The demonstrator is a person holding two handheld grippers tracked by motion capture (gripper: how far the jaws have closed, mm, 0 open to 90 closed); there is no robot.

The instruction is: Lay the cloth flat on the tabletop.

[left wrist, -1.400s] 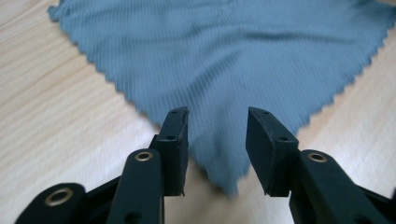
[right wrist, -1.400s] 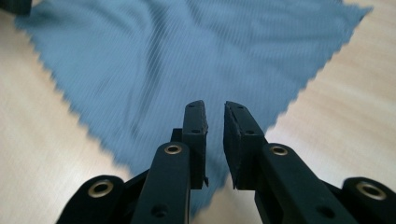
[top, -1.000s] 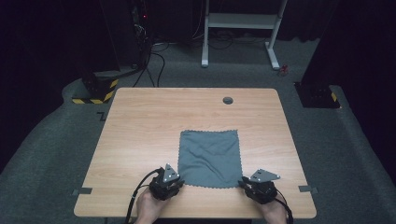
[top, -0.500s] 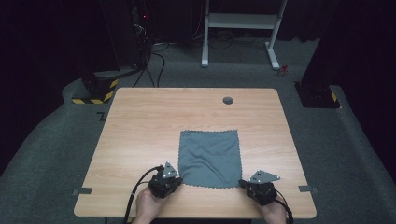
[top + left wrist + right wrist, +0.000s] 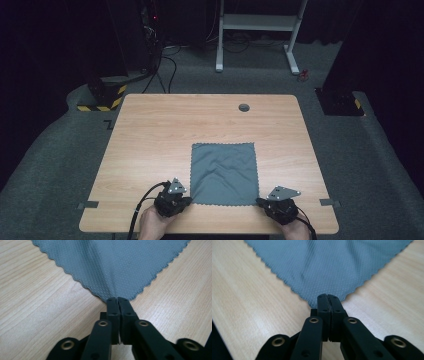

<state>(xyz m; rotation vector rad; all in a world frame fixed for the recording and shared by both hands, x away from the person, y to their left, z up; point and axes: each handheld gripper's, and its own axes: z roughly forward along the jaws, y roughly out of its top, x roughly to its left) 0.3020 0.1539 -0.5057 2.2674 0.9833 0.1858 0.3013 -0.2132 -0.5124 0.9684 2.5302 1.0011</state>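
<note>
A square grey microfibre cloth with a scalloped hem (image 5: 224, 173) is lying flat in the lower centre of the high view, on a light wood-grain table with rounded corners (image 5: 165, 130). The left gripper (image 5: 186, 199) is sitting at the cloth's lower left corner, its jaws pressed together and pinching that corner. The right gripper (image 5: 260, 202) is doing the same at the lower right corner, jaws closed on the fabric tip. In both gripper views the cloth is fanning upward from the pinched corner, with its wavy edges running toward the upper left and upper right. Bare wood is stretching above the cloth toward a small round dark cable hole (image 5: 244, 107) near the far edge. The near table edge is lying just below both grippers.
</note>
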